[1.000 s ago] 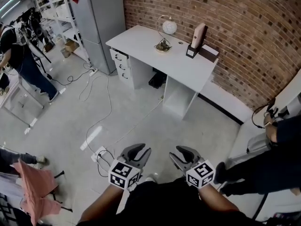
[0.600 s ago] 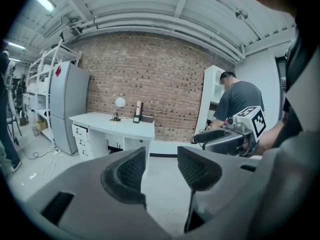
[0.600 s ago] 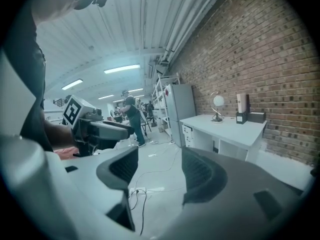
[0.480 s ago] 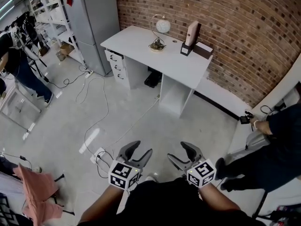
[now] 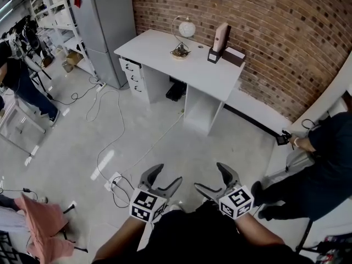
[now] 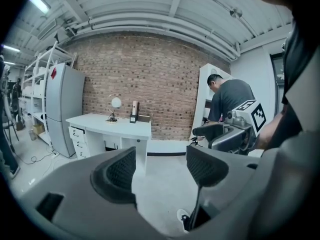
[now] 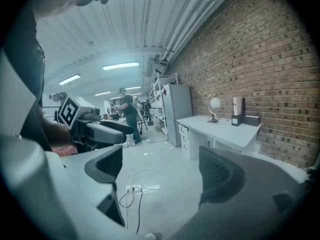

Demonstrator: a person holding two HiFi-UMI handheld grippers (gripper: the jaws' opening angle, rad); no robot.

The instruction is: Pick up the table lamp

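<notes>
Left hand-held gripper (image 5: 166, 175) and right hand-held gripper (image 5: 209, 176) have just been opening, both spread and empty; open floor (image 5: 231, 142) separates them from the counter (image 5: 159, 54), table lamp (image 5: 182, 34) near its back edge.

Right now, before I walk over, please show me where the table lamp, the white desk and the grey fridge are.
table lamp (image 5: 187, 29): head view, on its round white globe.
white desk (image 5: 204, 73): head view, on a bare part of its top.
grey fridge (image 5: 104, 26): head view, on its broad grey face.
</notes>
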